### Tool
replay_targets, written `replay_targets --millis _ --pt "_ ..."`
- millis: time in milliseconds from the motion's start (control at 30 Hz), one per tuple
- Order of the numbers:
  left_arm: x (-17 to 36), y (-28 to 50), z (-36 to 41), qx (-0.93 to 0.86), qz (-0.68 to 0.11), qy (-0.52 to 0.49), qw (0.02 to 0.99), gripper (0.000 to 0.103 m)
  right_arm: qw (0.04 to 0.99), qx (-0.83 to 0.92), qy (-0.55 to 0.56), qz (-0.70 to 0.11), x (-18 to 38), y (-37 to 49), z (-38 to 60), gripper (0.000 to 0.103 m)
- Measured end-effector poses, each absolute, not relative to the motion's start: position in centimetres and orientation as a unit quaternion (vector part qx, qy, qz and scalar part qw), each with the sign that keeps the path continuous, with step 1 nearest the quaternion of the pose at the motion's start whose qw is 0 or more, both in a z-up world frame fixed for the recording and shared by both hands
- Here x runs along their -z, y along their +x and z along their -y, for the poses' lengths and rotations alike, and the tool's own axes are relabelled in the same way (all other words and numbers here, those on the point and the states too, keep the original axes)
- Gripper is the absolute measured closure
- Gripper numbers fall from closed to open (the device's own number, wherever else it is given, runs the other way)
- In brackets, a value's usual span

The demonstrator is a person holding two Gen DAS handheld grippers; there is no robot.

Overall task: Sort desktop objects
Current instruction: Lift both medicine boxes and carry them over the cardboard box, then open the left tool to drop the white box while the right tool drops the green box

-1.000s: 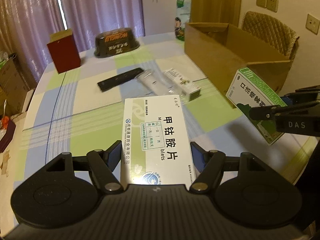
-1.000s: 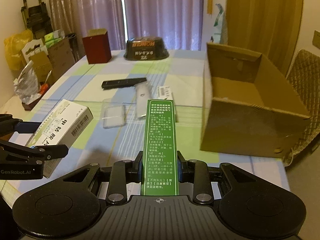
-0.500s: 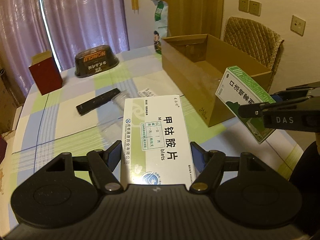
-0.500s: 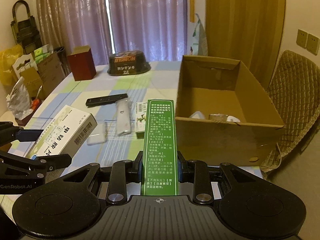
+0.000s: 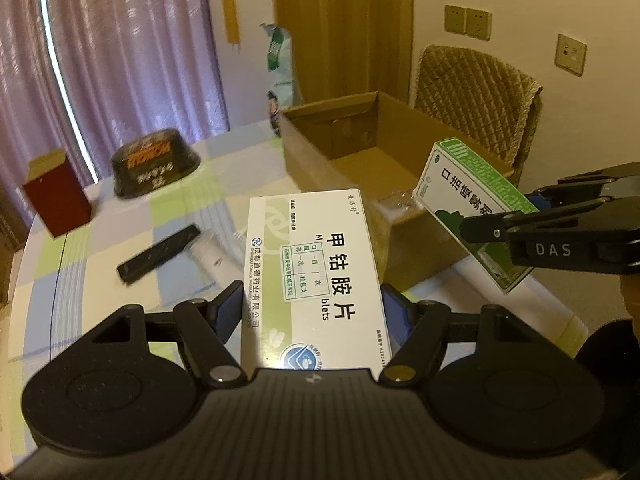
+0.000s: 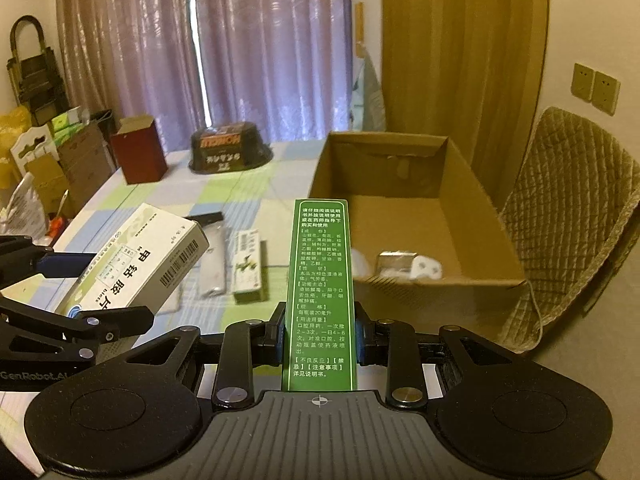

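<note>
My left gripper (image 5: 312, 312) is shut on a white medicine box (image 5: 312, 276) with black Chinese print, held flat above the table. The same white medicine box (image 6: 140, 268) shows at the left of the right wrist view. My right gripper (image 6: 320, 336) is shut on a green medicine box (image 6: 320, 292), seen narrow side up. In the left wrist view the green medicine box (image 5: 468, 208) hangs near the front corner of the open cardboard box (image 5: 396, 160). The cardboard box (image 6: 400, 208) holds a few small white and silver items (image 6: 408, 266).
On the checked tablecloth (image 6: 240, 184) lie a black remote (image 5: 160, 254), a white tube (image 6: 212, 264) and a small white-green carton (image 6: 250, 266). A red box (image 6: 138, 156) and a dark bowl-shaped pack (image 6: 228, 152) stand at the back. A padded chair (image 6: 572, 216) stands right of the table.
Both grippers have risen and swung right towards the cardboard box, each still holding its medicine box. The inside of the cardboard box has come into view.
</note>
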State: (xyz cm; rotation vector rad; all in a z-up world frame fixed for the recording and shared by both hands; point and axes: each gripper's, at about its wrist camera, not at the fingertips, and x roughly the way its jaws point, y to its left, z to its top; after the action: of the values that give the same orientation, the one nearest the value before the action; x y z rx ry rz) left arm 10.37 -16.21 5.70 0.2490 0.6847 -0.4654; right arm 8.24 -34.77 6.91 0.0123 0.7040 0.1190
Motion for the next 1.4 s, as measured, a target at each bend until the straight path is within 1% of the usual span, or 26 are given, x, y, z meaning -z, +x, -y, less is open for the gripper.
replay_targets --millis 600,1400 --pt "-9.2 15.7 22.8 0.272 -0.297 0.124 0.907 0.036 0.947 -0.023 -0.010 -0.322 -10.2 12.8 40.5 0.074" --pt "-6.7 22.0 28.5 0.296 -0.321 0.113 0.892 0.035 0.938 -0.013 0.017 -0.347 -7.7 18.4 44.4 0.074"
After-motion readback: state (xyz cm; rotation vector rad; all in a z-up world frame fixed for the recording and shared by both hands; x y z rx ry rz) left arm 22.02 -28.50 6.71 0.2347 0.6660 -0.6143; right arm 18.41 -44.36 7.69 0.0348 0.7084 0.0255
